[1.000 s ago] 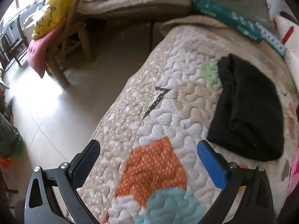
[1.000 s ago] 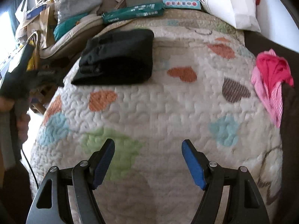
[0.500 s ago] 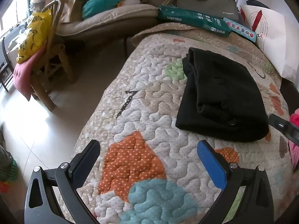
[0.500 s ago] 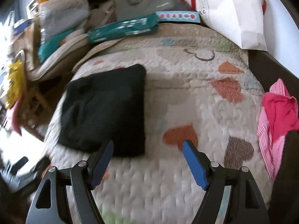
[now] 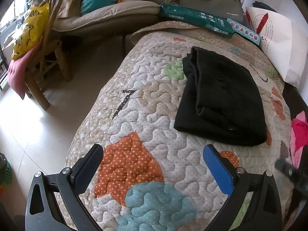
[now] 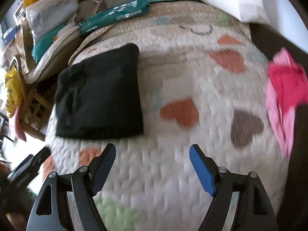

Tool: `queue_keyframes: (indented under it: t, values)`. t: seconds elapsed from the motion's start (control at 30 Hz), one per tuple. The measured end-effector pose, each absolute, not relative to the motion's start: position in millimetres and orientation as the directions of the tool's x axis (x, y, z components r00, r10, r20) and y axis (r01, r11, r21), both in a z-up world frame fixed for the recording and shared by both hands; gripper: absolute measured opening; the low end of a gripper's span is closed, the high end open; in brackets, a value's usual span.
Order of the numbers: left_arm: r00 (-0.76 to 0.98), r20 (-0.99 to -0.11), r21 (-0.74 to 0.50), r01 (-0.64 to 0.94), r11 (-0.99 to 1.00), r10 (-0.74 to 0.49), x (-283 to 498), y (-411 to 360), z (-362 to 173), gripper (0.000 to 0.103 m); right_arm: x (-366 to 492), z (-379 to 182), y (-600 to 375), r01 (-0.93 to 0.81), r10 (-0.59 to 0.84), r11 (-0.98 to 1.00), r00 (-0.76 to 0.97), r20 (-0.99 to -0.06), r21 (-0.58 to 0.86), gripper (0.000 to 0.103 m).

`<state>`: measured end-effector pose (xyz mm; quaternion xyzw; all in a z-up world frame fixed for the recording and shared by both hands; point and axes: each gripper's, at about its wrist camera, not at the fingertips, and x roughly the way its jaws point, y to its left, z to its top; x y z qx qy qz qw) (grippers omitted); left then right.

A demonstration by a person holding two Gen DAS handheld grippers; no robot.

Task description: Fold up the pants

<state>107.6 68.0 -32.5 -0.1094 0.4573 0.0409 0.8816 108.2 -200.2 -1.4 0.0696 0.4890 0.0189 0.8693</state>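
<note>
Black pants (image 5: 221, 100) lie folded into a thick rectangle on a quilted patchwork bedspread (image 5: 146, 127). They show in the right wrist view (image 6: 100, 98) at the left of the bed. My left gripper (image 5: 154, 163) is open and empty, above the quilt, short of the pants and to their left. My right gripper (image 6: 153, 159) is open and empty, above the quilt, just in front of the pants' near edge. The right wrist view is blurred.
A pink garment (image 6: 284, 88) lies at the bed's right edge. Green boxes (image 5: 196, 19), a grey bag (image 5: 209, 2) and a white paper bag (image 5: 277, 38) sit at the head. A wooden chair (image 5: 44, 57) with a yellow bag stands on the floor to the left.
Both grippers have swung toward the folded pants, which now sit nearer and more central in both views. Both stay open and empty. The pants have not moved.
</note>
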Motion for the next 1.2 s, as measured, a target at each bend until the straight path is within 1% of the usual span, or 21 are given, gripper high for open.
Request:
queue_keyframes:
  t: [0.1,0.2,0.27,0.37,0.53,0.7,0.87,1.0,1.2]
  values:
    - [0.571,-0.82,-0.155,-0.162,0.975,-0.036,104.1,64.2,-33.9,0.103,80.1,-5.6,-201.1,0.056,0.152,0.976,0.525,-0.837,0.212,0.083]
    - [0.563,-0.824,-0.173,-0.15,0.973,-0.06,100.1,61.0,-34.3,0.103,61.6,-11.0,-196.1,0.058,0.153,0.973,0.563,-0.813,0.223,0.084]
    - [0.563,-0.824,-0.174,-0.14,0.975,-0.066,99.4,58.0,-34.1,0.103,55.3,-16.0,-192.7,0.052,0.133,0.979,0.582,-0.802,0.2,0.084]
    - [0.565,-0.823,-0.163,-0.121,0.979,-0.067,99.7,52.5,-33.1,0.103,60.8,-26.0,-188.8,0.03,0.09,0.991,0.572,-0.815,0.13,0.084]
    - [0.561,-0.825,-0.149,-0.091,0.985,-0.073,100.8,45.2,-33.4,0.103,66.7,-30.3,-199.0,0.056,0.087,0.987,0.586,-0.805,0.148,0.084]
    - [0.543,-0.836,-0.146,-0.086,0.985,-0.076,102.0,43.1,-36.5,0.103,68.4,-33.6,-196.3,0.042,0.095,0.988,0.596,-0.797,0.149,0.084]
    - [0.532,-0.844,-0.146,-0.091,0.985,-0.076,102.8,42.3,-39.4,0.103,68.6,-34.0,-183.0,-0.007,0.077,0.996,0.608,-0.79,0.092,0.084]
    - [0.546,-0.836,-0.123,-0.087,0.989,-0.055,101.1,40.3,-37.0,0.103,66.0,-31.9,-172.3,-0.044,0.058,0.998,0.624,-0.779,0.039,0.084]
    - [0.558,-0.829,-0.093,-0.076,0.993,-0.035,99.3,36.3,-35.1,0.103,64.9,-31.4,-171.3,-0.048,0.051,0.998,0.63,-0.775,0.026,0.084]
